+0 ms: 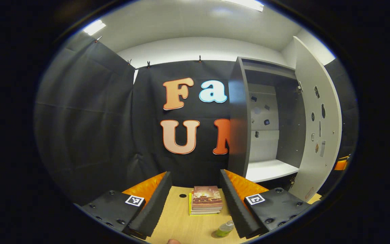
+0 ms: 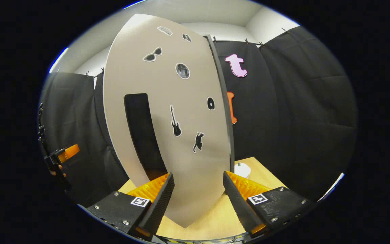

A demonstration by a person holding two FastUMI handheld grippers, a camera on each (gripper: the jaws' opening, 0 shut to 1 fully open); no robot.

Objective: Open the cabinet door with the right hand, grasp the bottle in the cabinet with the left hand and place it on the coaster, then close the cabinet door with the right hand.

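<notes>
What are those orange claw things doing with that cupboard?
A person holds a gripper in each hand. The grey cabinet's door stands open and its white shelf looks bare. The small green plastic bottle now sits on the light wooden table, beside the open left gripper. The open right gripper faces the door's sticker-covered front, probably to close it.

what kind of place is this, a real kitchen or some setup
Likely a staged recording booth, not a real kitchen: black cloth walls, a lone grey cabinet with stickered door, on a wooden table.
</notes>
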